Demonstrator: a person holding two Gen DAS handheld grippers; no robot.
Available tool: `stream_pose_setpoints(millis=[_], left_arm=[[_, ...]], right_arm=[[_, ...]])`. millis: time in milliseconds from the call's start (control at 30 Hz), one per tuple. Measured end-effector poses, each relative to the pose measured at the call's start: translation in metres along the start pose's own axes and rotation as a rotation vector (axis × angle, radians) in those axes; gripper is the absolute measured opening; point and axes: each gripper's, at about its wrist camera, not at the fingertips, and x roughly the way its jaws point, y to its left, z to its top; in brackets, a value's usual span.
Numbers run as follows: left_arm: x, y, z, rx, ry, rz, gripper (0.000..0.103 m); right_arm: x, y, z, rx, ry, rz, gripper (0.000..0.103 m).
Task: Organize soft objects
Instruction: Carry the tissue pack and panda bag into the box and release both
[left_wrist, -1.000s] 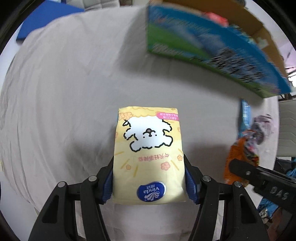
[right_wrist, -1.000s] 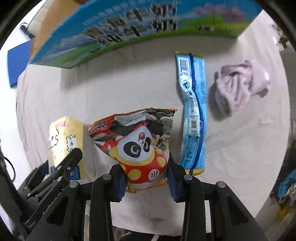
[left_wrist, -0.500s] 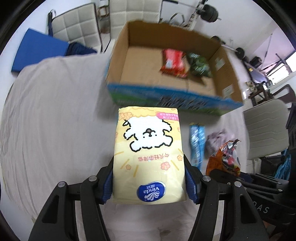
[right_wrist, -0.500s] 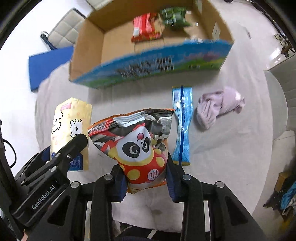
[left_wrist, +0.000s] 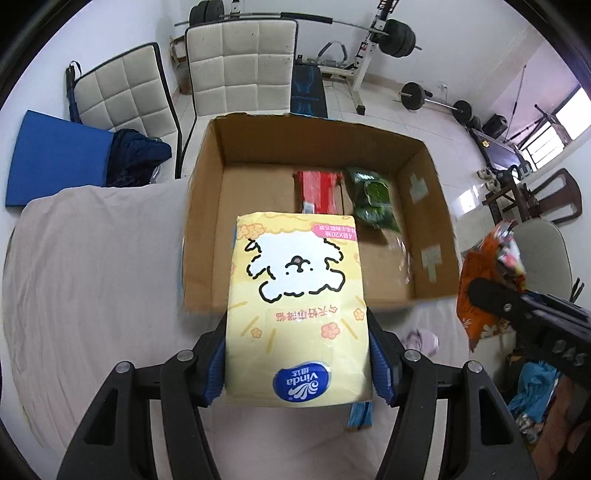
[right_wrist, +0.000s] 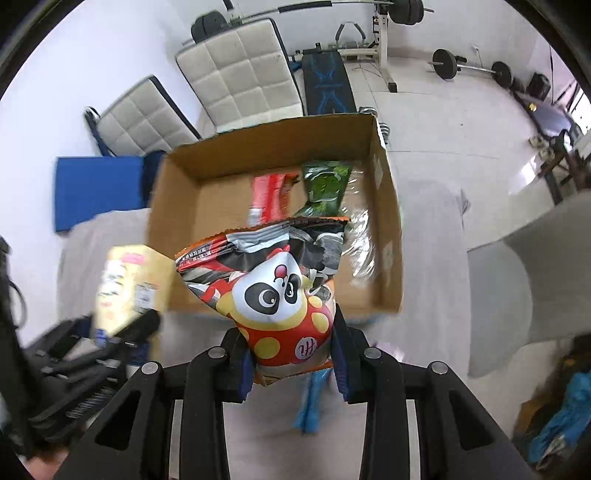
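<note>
My left gripper (left_wrist: 297, 360) is shut on a yellow tissue pack (left_wrist: 295, 306) with a white dog on it, held high above the near wall of an open cardboard box (left_wrist: 207, 206). My right gripper (right_wrist: 291, 354) is shut on an orange panda snack bag (right_wrist: 273, 284), also held over the near edge of the box (right_wrist: 177, 206). Inside the box lie a red packet (left_wrist: 317, 188) and a green packet (left_wrist: 373, 195). The snack bag shows at the right of the left wrist view (left_wrist: 487, 280); the tissue pack shows at the left of the right wrist view (right_wrist: 129, 284).
The box stands on a bed with a grey sheet (left_wrist: 92, 277). A blue wrapper (right_wrist: 310, 402) and a pink cloth (left_wrist: 421, 339) lie on the sheet below the grippers. Two white chairs (left_wrist: 236, 62), a blue mat (left_wrist: 55, 158) and gym weights stand behind the box.
Both grippers have risen and tilted up with their packs held. The box, first seen from the side, now shows its open inside below them.
</note>
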Motion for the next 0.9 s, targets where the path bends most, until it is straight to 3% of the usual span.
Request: stream_pose_setpoints(millis=[167,467,700,900], left_arm=[[0.037,0.013,0.036,-0.031,0.052,0.018,0.060],[0.126,0.025,0.092,-0.050,0.161,0.082,0.060],[0.178,0.023,0.130,-0.007,0.227,0.144,0.061],[0.194,0.025,0.140,0.002,0.272,0.117,0.061]], right_arm=[[0.067,-0.013,0.027,0.008,0.097,-0.071,0.036],[0.153,-0.025,0.051,0.033,0.215,-0.167,0.036],[0.182,-0.026,0.060,0.030,0.268,-0.200,0.037],[0.189,-0.021,0.063,0.021,0.314,-0.172,0.040]])
